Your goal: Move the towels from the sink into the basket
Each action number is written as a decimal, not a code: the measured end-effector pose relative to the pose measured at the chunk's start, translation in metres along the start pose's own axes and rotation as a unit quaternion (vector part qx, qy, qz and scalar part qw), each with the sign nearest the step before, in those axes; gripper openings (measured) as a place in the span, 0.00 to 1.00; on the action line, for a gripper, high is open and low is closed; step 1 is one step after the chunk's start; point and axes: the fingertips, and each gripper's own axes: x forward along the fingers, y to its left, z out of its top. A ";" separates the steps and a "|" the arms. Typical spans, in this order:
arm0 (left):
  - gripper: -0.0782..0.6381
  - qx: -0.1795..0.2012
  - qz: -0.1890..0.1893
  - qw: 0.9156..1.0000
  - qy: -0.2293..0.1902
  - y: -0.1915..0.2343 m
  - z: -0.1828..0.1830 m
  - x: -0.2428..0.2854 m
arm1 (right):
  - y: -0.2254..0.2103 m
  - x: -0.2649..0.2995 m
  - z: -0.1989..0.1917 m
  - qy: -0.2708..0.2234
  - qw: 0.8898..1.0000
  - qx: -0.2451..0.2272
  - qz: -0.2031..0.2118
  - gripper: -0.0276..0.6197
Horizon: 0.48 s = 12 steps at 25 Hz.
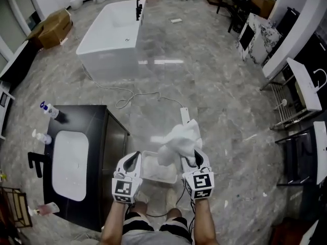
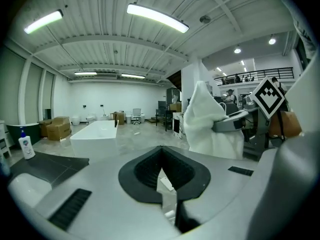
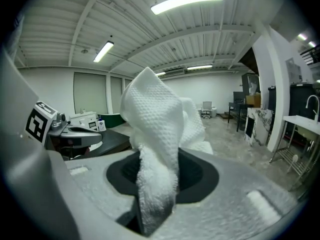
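Note:
My right gripper (image 1: 192,161) is shut on a white waffle-weave towel (image 1: 181,139), which bunches up above its jaws. In the right gripper view the towel (image 3: 155,119) rises out of the gripper (image 3: 157,184) and hangs down between the jaws. A pale basket (image 1: 151,158) stands on the floor between my two grippers, with something white inside. The towel hangs above its right edge. My left gripper (image 1: 134,161) is beside the basket's left side, and its jaws stand together with nothing in them (image 2: 161,156). The white sink (image 1: 70,165) sits in a black vanity at the left.
A white bathtub (image 1: 115,29) stands further off on the marble floor, and a cardboard box (image 1: 51,28) lies at the far left. A power strip (image 1: 184,115) and its cable lie just beyond the basket. Soap bottles (image 1: 50,109) stand on the vanity. Racks and furniture (image 1: 294,106) line the right side.

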 end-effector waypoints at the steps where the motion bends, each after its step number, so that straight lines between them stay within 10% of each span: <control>1: 0.13 0.001 -0.004 1.000 0.007 -0.005 -0.011 0.003 | 0.003 0.000 -0.014 0.007 1.000 0.003 0.001 0.26; 12: 0.13 -0.027 -0.012 0.998 0.053 -0.025 -0.124 0.021 | 0.023 0.030 -0.158 0.089 0.995 0.028 0.033 0.26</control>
